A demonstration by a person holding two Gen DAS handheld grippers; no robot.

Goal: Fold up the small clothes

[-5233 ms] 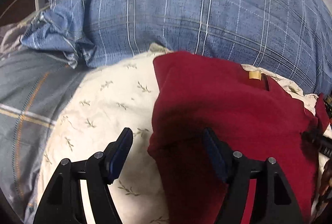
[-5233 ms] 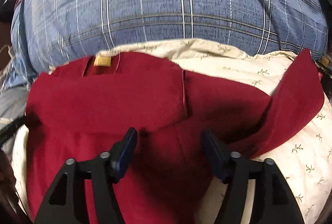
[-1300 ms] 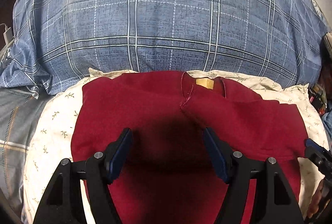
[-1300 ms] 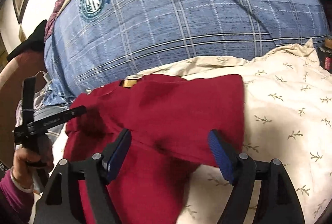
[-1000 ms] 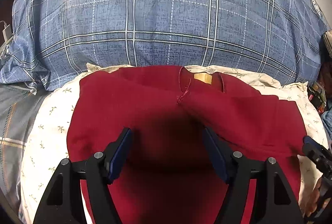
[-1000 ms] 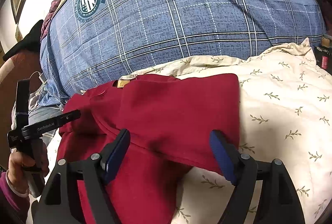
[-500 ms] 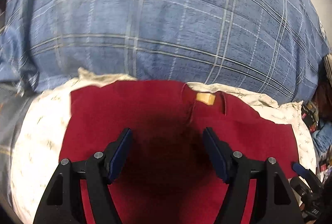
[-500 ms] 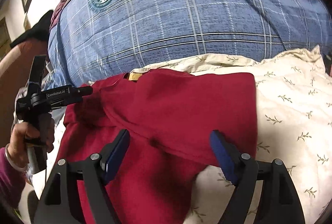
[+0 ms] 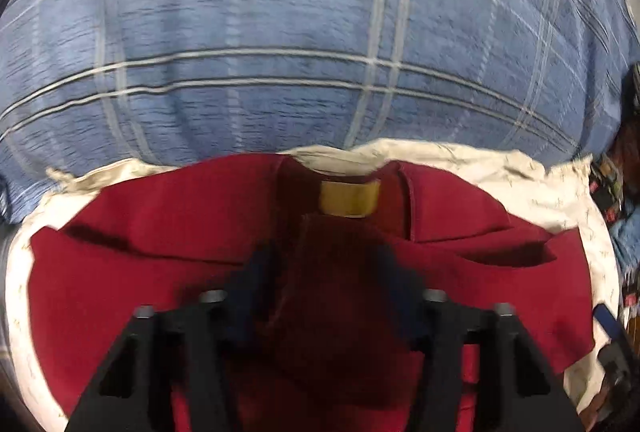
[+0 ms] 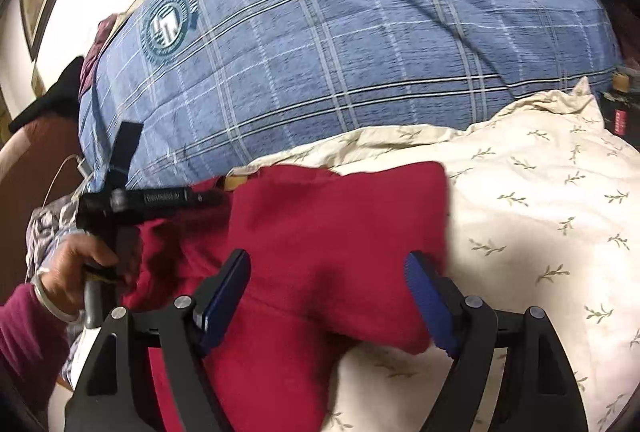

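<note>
Left hand-held gripper (image 9: 326,268), lower centre, jaws just closing over the shirt (image 9: 120,264) collar below the tag (image 9: 349,197), grip uncertain; right hand-held gripper (image 10: 328,296) hovers apart, ready for the fold.

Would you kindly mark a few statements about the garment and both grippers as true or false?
1. The red garment lies on a cream leaf-print cushion. True.
2. The right gripper is clamped on a sock. False: its jaws stand open above the garment.
3. A tan label shows at the garment's neckline. True.
4. The left gripper points at bare floor. False: it points at the garment near the collar, jaws just narrowed.
5. The bedding behind is plain green. False: blue plaid quilt.
</note>
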